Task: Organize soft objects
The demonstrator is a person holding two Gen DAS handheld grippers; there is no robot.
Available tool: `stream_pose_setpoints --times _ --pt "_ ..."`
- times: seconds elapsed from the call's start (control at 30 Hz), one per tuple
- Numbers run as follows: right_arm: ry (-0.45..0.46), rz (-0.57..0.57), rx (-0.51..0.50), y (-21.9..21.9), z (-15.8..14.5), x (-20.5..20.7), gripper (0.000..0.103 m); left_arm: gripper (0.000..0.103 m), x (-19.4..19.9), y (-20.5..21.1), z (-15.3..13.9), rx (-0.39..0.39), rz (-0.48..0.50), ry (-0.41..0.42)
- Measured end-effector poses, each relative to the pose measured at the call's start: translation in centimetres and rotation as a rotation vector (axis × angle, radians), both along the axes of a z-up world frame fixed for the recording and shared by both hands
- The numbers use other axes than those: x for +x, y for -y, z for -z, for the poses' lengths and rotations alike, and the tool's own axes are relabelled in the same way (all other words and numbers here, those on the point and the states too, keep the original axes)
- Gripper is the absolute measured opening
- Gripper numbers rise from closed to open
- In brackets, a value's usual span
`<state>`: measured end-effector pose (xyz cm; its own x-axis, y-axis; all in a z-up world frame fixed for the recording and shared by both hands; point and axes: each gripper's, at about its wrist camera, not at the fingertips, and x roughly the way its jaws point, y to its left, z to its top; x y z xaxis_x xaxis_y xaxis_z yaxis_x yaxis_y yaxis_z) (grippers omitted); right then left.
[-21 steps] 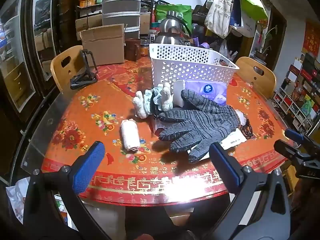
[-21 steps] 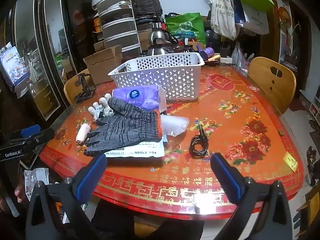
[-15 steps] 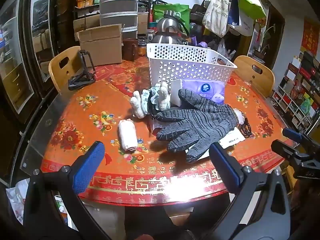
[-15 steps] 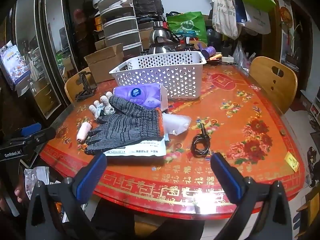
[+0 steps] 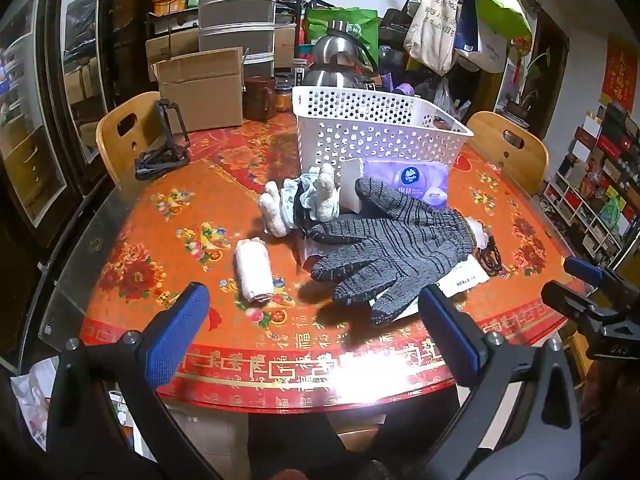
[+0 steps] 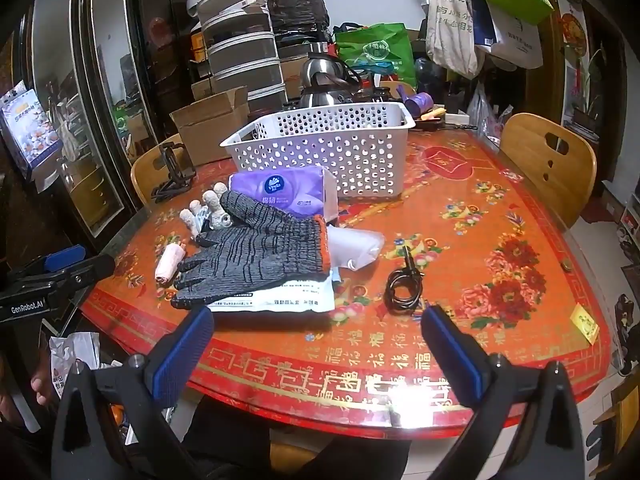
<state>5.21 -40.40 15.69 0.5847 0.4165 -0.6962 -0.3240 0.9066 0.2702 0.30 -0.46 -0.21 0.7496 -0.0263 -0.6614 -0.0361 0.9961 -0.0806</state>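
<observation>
Left gripper [image 5: 312, 320] and right gripper [image 6: 316, 340]: both spread wide, holding nothing. Glove [image 5: 392, 248] lies near basket [image 5: 372, 132].

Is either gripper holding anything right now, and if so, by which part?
Nothing is held. The left gripper and right gripper both have open, empty jaws, short of the grey glove.

Indoor overhead light, moderately bright. Strong white glare on the glossy table [image 5: 320, 364] near edge, low centre in both views. The grey glove [image 5: 392, 248] casts soft shadows. Heavy fisheye bending, black vignetted corners; centre sharp.
</observation>
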Motion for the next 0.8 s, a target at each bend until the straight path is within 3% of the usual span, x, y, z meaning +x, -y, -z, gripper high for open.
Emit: stream_pose_setpoints --times 0.8 --pt "0.0 0.0 -0.002 -0.25 -0.04 -0.07 0.103 0.103 -0.01 -0.3 -0.2 0.002 -0.003 0.005"
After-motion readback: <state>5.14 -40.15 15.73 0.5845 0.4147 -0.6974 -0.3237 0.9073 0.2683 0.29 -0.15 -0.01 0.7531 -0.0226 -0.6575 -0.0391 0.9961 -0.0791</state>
